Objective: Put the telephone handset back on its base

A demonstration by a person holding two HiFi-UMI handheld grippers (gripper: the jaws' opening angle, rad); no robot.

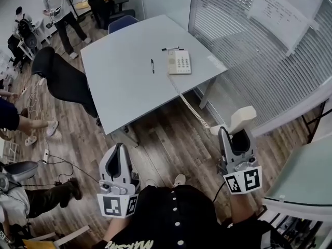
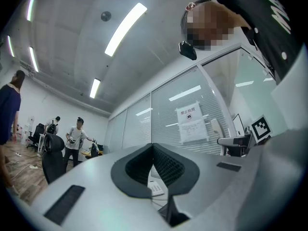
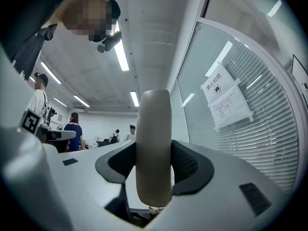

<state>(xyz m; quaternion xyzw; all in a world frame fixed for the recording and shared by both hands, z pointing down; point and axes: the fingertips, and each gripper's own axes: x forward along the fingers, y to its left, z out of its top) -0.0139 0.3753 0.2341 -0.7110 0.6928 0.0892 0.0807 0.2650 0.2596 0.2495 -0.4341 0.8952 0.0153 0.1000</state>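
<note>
One handset (image 1: pixel 244 117) is what you hold up in your right tongs (image 1: pixel 234 137). The two pads are clamped on its middle, one on each side. In the right gripper view the handset (image 3: pixel 153 143) stands up straight between the pads of the right tongs (image 3: pixel 154 170). It sticks out above them and a bit below them too.

The handset is off the surface (image 1: pixel 124 82), out over the wood floor (image 1: pixel 166 139) and close to your body. It is well apart from its base (image 1: pixel 179 61). The base sits near the far right edge of the surface, with its buttons facing up. A curly cord (image 1: pixel 189 107) runs from the base, over the edge of the surface, and down to the handset.

Two pens lie by the base: a black pen (image 1: pixel 152 65) to its left and a marker (image 1: pixel 171 49) just behind it.

Your left tongs (image 1: pixel 119 150) are low on your left side, over the floor. In the left gripper view the left tongs (image 2: pixel 153 152) have their pads pressed together with nothing in them.

A black chair (image 1: pixel 62 79) stands at the left side of the surface.
</note>
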